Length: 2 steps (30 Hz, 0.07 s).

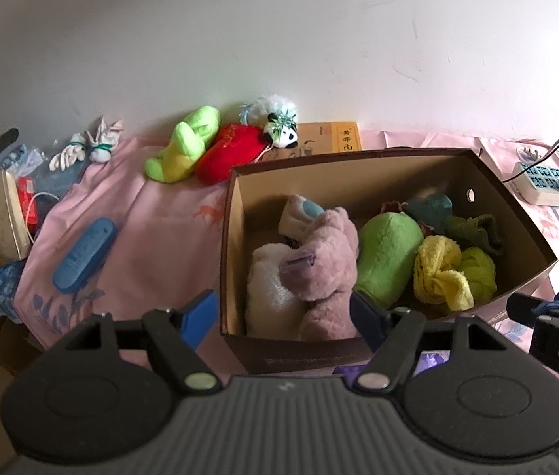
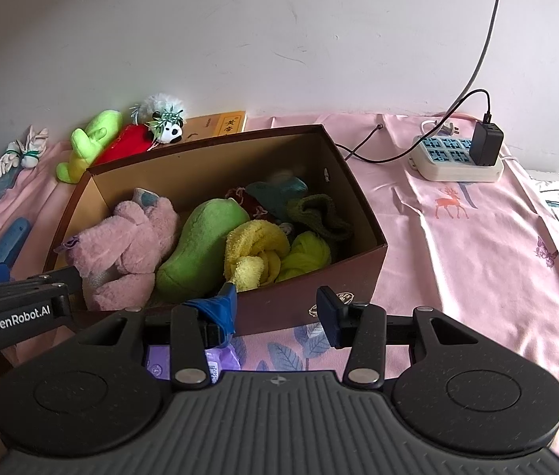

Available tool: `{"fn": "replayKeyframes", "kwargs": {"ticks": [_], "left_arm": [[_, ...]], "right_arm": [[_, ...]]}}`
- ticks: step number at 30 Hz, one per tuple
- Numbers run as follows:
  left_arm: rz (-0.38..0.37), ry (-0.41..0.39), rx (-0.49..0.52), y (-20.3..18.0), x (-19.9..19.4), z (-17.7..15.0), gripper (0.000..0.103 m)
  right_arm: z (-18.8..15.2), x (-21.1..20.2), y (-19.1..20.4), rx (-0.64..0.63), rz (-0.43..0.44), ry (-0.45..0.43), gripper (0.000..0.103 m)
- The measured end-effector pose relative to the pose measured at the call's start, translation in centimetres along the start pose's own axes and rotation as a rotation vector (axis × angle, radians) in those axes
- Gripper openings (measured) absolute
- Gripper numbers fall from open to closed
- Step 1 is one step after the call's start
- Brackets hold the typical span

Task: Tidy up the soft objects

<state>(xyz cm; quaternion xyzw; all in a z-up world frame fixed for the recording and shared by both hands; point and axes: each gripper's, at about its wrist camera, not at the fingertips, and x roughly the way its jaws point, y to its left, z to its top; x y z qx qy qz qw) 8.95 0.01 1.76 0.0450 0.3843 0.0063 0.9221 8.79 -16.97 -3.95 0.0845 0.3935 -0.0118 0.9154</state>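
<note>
1. My left gripper hangs over the near wall of the brown cardboard box, jaws spread wide with nothing between them; the pink plush bear lies in the box just beyond its fingertips

2. My right gripper sits at the near outer wall of the box, jaws partly apart. I see only pink cloth and the box wall in the gap, so I judge it empty, though its left pad looks wrapped in blue and I cannot tell what that is

3. Already in the box: the bear, a green plush, a knotted yellow towel and some darker knits at the back

4. Still outside, by the wall past the far-left corner of the box: a lime-green plush, a red plush against it, and a small panda toy on top of the red one

5. The lime-green plush runs long-ways from the wall down toward me and to the left. I judge my left hand the nearer one

6. Open room lies left of the box on the pink bedsheet, with a blue remote to skirt; reaching straight across means clearing the box's rim

7. A power strip and its cable sit well to the right, out of the way
</note>
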Motion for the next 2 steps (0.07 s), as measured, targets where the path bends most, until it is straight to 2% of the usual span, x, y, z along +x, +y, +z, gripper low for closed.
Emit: {"fn": "replayKeyframes", "kwargs": {"ticks": [2], "left_arm": [[0.006,0.0,-0.001,0.02,0.01,0.0,0.073]], "right_arm": [[-0.01,-0.03,0.01,0.0,0.0,-0.001,0.028]]}}
